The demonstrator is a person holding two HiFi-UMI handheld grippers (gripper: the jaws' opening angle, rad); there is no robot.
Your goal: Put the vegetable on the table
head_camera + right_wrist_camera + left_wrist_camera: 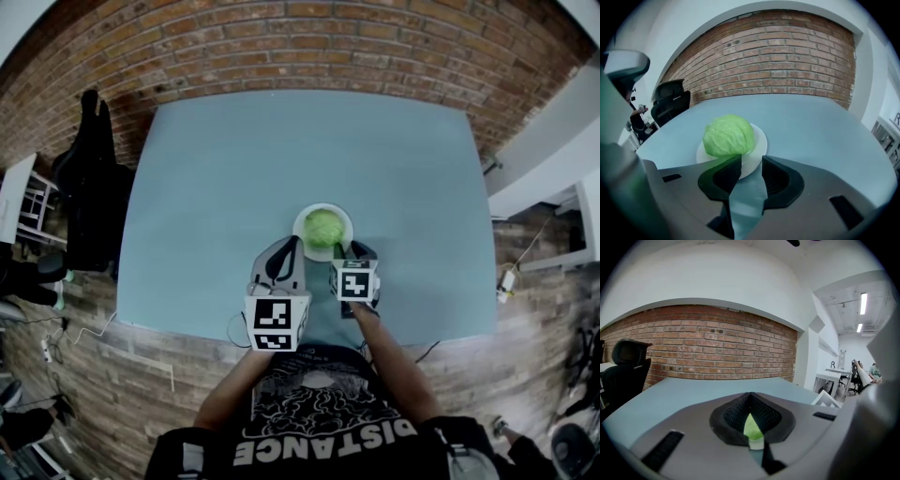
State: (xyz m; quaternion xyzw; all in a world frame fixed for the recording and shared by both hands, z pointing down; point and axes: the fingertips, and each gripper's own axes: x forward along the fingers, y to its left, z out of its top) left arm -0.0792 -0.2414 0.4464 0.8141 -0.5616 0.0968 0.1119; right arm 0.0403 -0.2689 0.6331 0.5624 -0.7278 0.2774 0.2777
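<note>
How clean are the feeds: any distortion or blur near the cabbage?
Head view: heavy fisheye bows the blue-grey table, round pale-green cabbage clear. Right gripper view: cabbage crisp, dark ribbed fingers soft. Left gripper view: red brick wall curves, near fingers blurred.

Head view steeply down, both gripper views low, close, sharing table (234, 169)

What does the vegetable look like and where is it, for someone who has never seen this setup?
Find the large light-blue table in front of the brick wall. Towards the middle of its near side sits a white plate, and on it a round, pale-green cabbage, the only green thing on the tabletop.
</note>
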